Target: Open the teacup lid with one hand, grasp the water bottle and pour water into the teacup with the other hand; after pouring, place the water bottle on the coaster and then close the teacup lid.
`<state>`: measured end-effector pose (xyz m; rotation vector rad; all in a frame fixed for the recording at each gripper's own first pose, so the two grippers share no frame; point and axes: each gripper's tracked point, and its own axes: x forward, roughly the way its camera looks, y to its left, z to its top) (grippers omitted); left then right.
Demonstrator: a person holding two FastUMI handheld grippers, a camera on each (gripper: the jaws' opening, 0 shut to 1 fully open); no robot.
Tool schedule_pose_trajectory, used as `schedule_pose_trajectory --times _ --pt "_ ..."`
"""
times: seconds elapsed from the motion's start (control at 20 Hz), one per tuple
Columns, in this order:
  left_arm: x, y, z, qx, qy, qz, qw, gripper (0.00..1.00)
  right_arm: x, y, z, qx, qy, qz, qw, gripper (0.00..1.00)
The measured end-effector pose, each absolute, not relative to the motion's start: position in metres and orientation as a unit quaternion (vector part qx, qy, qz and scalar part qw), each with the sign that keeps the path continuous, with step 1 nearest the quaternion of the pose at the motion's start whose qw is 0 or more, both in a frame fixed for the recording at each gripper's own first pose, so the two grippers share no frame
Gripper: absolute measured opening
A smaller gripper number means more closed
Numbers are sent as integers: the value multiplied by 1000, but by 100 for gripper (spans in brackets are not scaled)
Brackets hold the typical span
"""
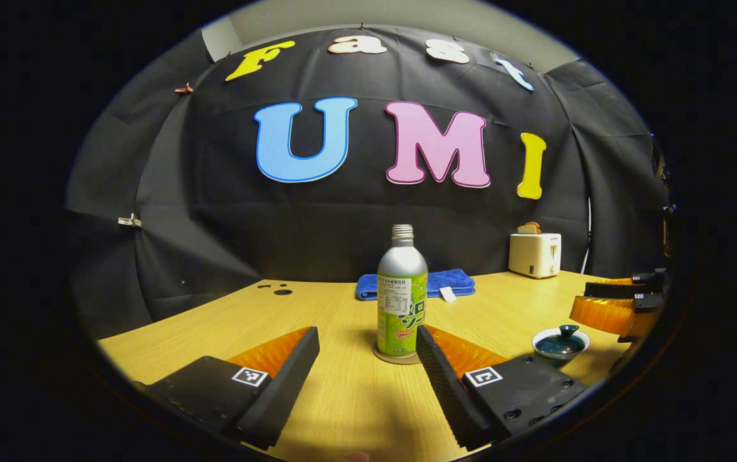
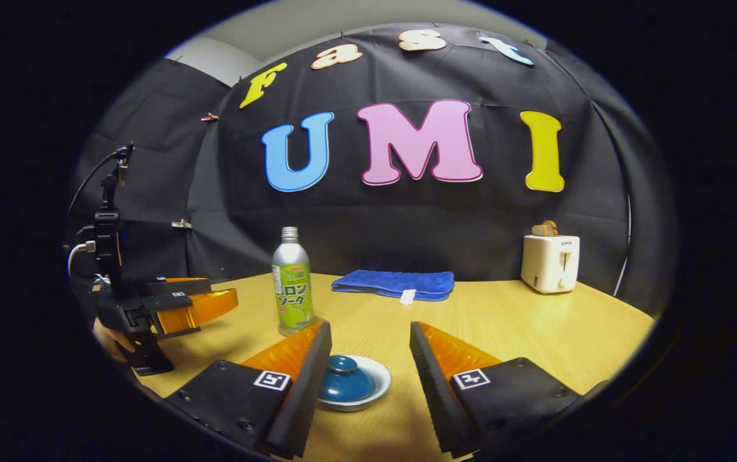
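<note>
A silver bottle with a green label (image 1: 401, 295) stands upright on a round coaster (image 1: 397, 357) on the wooden table. My left gripper (image 1: 368, 350) is open just in front of it, its fingers wide on either side. The teacup (image 1: 560, 344) sits on a white saucer to the right, its dark teal lid on. In the right gripper view the teacup (image 2: 349, 382) lies just ahead between the fingers of my right gripper (image 2: 368, 350), which is open. The bottle (image 2: 292, 282) stands farther back left there. The left gripper (image 2: 169, 305) shows at the left, held by a hand.
A folded blue towel (image 1: 416, 283) lies at the back of the table (image 1: 343, 398). A white toaster (image 1: 535, 253) with toast in it stands at the back right. The right gripper (image 1: 619, 305) shows at the right edge of the left gripper view.
</note>
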<state>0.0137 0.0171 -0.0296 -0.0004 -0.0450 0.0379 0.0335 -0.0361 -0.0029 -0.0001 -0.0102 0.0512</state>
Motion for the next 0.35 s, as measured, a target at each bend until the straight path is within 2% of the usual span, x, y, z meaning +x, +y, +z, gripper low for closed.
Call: schedule_pose_trajectory --times 0.15,0.35 --pt "8 16 -30 -1 -22 37 999 96 30 -57 -2 -1 -7 -20 1000 96" --pt "3 7 -30 -1 -23 50 999 96 24 -79 0 -3 -8 -76 997 98"
